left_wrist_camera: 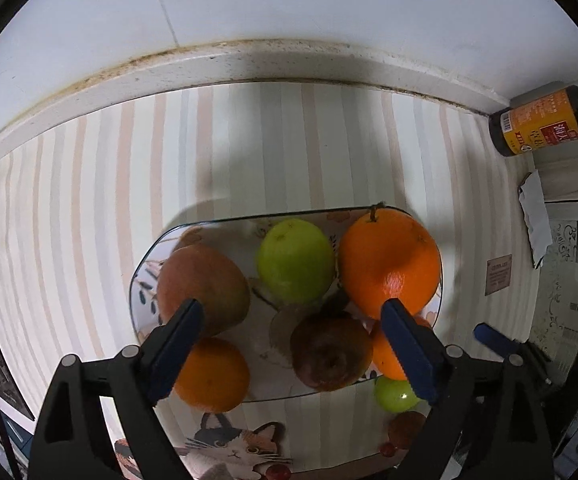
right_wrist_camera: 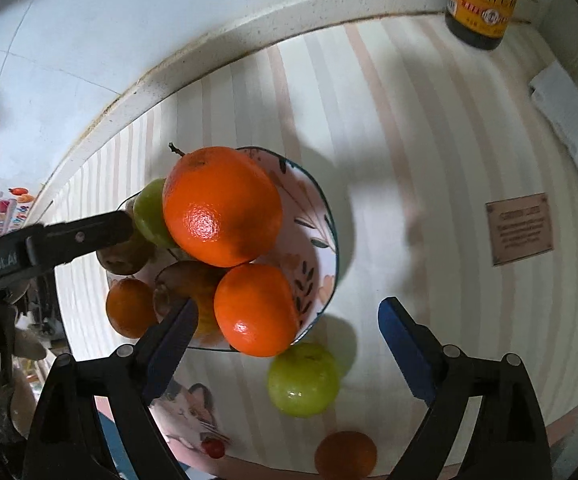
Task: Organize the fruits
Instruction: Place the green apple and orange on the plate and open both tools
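Through the left wrist camera we saw our left gripper (left_wrist_camera: 291, 312) pointing down over the patterned plate (left_wrist_camera: 145, 264), its blue-padded jaws spread wide with nothing pressed between them. The plate sat on the striped cloth (left_wrist_camera: 89, 184) and carried a reddish mango (left_wrist_camera: 201, 280) at the left, a green fruit (left_wrist_camera: 295, 260) in the middle and a large orange (left_wrist_camera: 389, 260) at the right. Nearer the camera lay a brown apple (left_wrist_camera: 331, 354) and a smaller orange (left_wrist_camera: 385, 354), partly hidden by the right-hand finger. Another orange (left_wrist_camera: 213, 374) sat at the plate's near left edge; we could not tell whether it rested on the rim or beside it. A small green fruit (left_wrist_camera: 395, 394) lay on the cloth just off the plate. A dark sauce bottle (left_wrist_camera: 545, 126) stood well apart in the far right corner by the wall.

Through the right wrist camera we saw our right gripper (right_wrist_camera: 287, 314), its jaws likewise wide and gripping nothing. The plate (right_wrist_camera: 321, 216) lay ahead and to the left, with the large orange (right_wrist_camera: 221, 206) piled highest and the smaller orange (right_wrist_camera: 255, 308) below it at the near rim. The green fruit (right_wrist_camera: 303, 380) sat on the cloth between our fingers, just beside the plate, and one more orange (right_wrist_camera: 345, 456) lay closer to us. The left gripper's black finger (right_wrist_camera: 81, 236) reached in from the left, in front of the fruit at the pile's left side.
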`<move>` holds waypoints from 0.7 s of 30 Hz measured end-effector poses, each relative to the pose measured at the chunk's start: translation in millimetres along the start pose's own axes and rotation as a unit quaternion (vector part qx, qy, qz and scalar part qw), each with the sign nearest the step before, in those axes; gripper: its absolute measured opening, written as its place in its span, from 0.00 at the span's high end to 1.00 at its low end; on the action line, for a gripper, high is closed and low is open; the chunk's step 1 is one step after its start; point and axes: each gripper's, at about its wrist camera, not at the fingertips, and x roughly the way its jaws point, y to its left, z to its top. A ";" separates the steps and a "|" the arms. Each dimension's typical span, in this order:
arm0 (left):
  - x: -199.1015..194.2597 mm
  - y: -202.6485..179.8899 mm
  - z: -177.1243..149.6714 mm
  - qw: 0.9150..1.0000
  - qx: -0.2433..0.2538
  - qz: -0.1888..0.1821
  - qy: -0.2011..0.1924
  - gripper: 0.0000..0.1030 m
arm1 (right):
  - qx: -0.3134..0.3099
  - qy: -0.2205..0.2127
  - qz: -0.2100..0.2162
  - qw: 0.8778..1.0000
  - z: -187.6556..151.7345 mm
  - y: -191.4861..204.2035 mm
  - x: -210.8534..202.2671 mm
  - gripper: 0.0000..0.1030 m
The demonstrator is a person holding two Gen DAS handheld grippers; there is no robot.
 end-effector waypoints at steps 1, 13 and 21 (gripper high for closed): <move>-2.7 2.5 -4.7 1.000 -0.003 0.002 -0.006 0.12 | -0.005 -0.007 -0.012 1.000 -0.5 0.6 -4.4 0.09; -36.7 35.6 -83.9 0.991 -0.051 0.075 -0.095 0.12 | -0.058 -0.078 -0.090 0.991 -32.2 22.4 -48.8 0.09; -82.5 30.6 -148.8 0.980 -0.036 0.097 -0.168 0.12 | -0.086 -0.134 -0.096 0.983 -81.0 44.7 -94.6 0.09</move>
